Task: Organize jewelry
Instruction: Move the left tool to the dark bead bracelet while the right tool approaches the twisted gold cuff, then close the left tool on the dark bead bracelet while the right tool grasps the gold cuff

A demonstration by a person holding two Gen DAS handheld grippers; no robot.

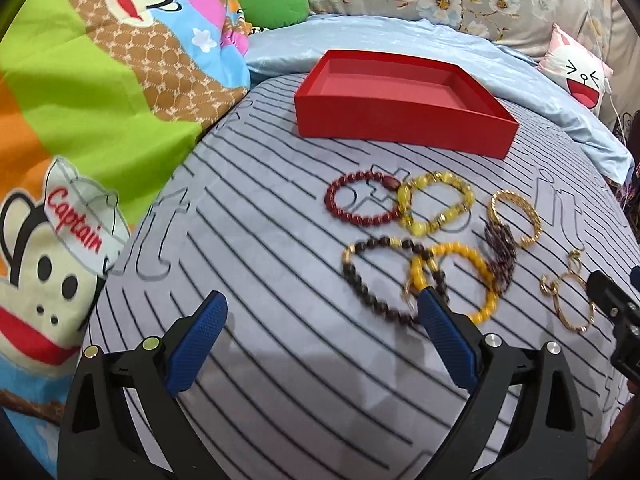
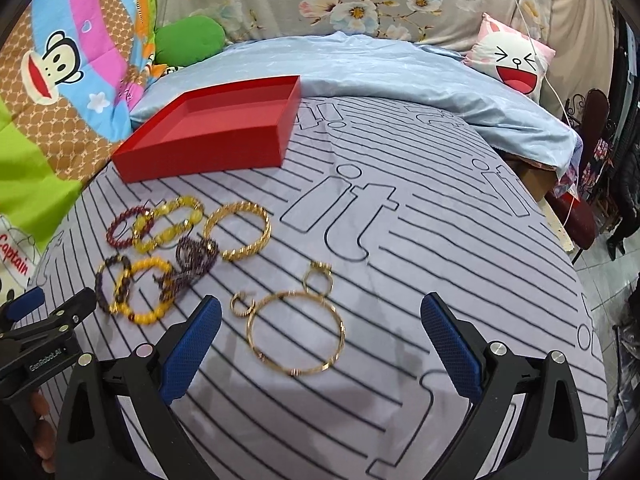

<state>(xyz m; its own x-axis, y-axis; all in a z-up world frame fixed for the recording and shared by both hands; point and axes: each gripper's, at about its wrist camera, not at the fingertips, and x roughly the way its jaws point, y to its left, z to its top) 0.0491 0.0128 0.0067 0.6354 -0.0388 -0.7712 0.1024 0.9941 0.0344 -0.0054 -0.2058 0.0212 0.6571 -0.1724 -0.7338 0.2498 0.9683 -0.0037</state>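
Note:
An empty red box (image 1: 404, 120) (image 2: 208, 148) sits at the back of a striped grey sheet. In front of it lie several bracelets: a dark red bead one (image 1: 332, 200), a yellow bead one (image 1: 466, 196), a twisted gold one (image 1: 532, 208) (image 2: 264, 228), a dark brown bead one (image 1: 352, 276), an amber one (image 1: 486, 272) (image 2: 132, 312) and a purple tassel (image 1: 500, 256). A thin gold bangle (image 2: 340, 328) and small gold rings (image 2: 318, 276) lie nearest my right gripper (image 2: 320, 316). My left gripper (image 1: 322, 312) is open and empty just left of the beads. My right gripper is open and empty over the bangle.
A cartoon monkey quilt (image 1: 80, 80) is bunched at the left. A light blue blanket (image 2: 380, 68) and a smiley pillow (image 2: 516, 64) lie behind the box. The bed edge drops to the floor at the right (image 2: 600, 288).

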